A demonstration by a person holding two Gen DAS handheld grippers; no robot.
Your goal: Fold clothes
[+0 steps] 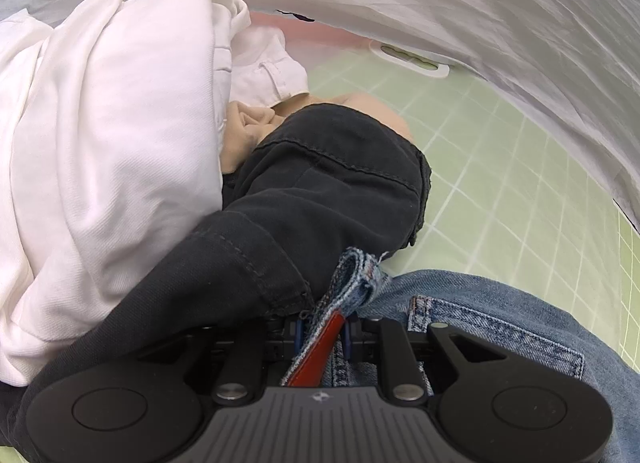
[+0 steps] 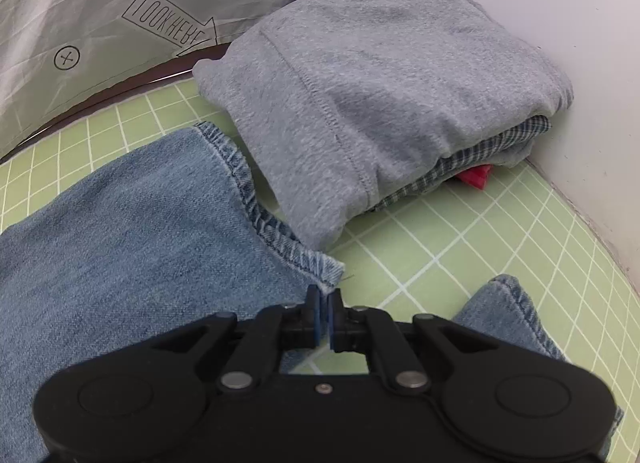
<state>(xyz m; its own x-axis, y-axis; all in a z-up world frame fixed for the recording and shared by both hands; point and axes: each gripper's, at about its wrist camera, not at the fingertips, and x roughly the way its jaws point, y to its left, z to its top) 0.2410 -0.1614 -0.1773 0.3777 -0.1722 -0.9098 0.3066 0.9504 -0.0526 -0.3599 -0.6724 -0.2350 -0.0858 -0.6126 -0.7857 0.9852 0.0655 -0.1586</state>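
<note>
The jeans [image 2: 120,231] are faded light blue denim, with darker blue puckered stitching along the hem; in the left wrist view the jeans [image 1: 500,327] show a frayed pale edge and a red strip [image 1: 320,351] at the waistband. The mat [image 2: 460,263] is pale green, ruled with a white grid. The sweatshirt [image 2: 380,83] is heathered grey, over a shirt [image 2: 480,159] checked in dark blue and white, and a red piece [image 2: 478,177] below. The sheet [image 2: 100,3] is pale grey with black printed marks. The dark trousers [image 1: 320,191] are charcoal black, the white garment [image 1: 112,143] plain white, the beige cloth [image 1: 248,131] peach. Both tongs are black with blue pads.
</note>
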